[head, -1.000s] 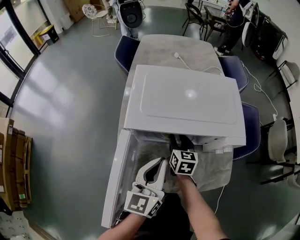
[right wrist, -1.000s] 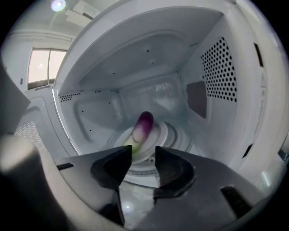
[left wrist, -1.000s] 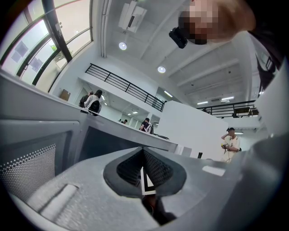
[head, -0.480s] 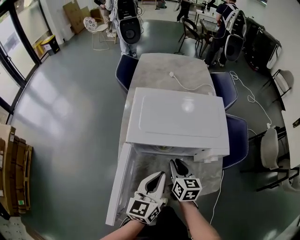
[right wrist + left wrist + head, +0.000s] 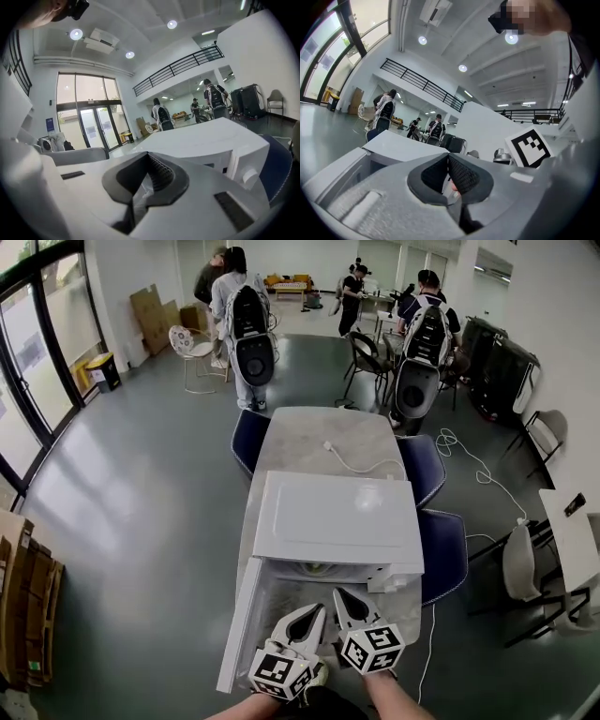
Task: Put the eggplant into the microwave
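Eggplant: not visible in any view. I judge it lies inside the microwave point(image 5: 333, 517), whose cavity is hidden from the head view by the white top.
Eggplant's look: hidden, so I can't tell its colour, shape or how it lies.
Right gripper point(image 5: 341, 594): my jaws have just been closing; they now meet with nothing between them.
Left gripper point(image 5: 317, 611): jaws together, empty.
Door point(image 5: 236, 624): open, swung out on my left.
Risk one: if the eggplant sits near the cavity's front edge, the door could catch on it when shut.
Risk two: both my grippers hang just before the opening, beside the door, so a careless swing could knock it.
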Tool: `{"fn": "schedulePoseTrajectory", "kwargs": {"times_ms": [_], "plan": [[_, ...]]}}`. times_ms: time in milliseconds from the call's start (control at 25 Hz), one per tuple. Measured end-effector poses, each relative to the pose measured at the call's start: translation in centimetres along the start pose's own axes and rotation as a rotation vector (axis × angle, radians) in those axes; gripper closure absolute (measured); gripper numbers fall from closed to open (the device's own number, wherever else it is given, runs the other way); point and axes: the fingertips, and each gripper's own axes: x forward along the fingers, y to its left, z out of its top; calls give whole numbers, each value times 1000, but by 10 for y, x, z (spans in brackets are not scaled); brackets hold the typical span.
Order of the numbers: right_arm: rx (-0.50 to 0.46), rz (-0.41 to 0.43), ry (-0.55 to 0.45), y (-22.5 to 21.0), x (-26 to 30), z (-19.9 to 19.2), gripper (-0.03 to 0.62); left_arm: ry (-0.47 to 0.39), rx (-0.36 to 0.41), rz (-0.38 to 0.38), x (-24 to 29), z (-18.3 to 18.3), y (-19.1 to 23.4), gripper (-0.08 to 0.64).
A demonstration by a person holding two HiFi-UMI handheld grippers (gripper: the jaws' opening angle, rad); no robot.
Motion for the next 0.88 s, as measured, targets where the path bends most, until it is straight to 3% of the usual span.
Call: {"fn": "schedulePoseTrajectory", "kwargs": {"times_ms": [400, 880], "plan": [[-61, 72, -107, 39, -29, 75, 591, -128, 84, 1, -17, 78, -13, 552], [-104, 120, -133, 66, -29, 96, 592, -142, 125, 4, -21, 104, -14, 553]]}}
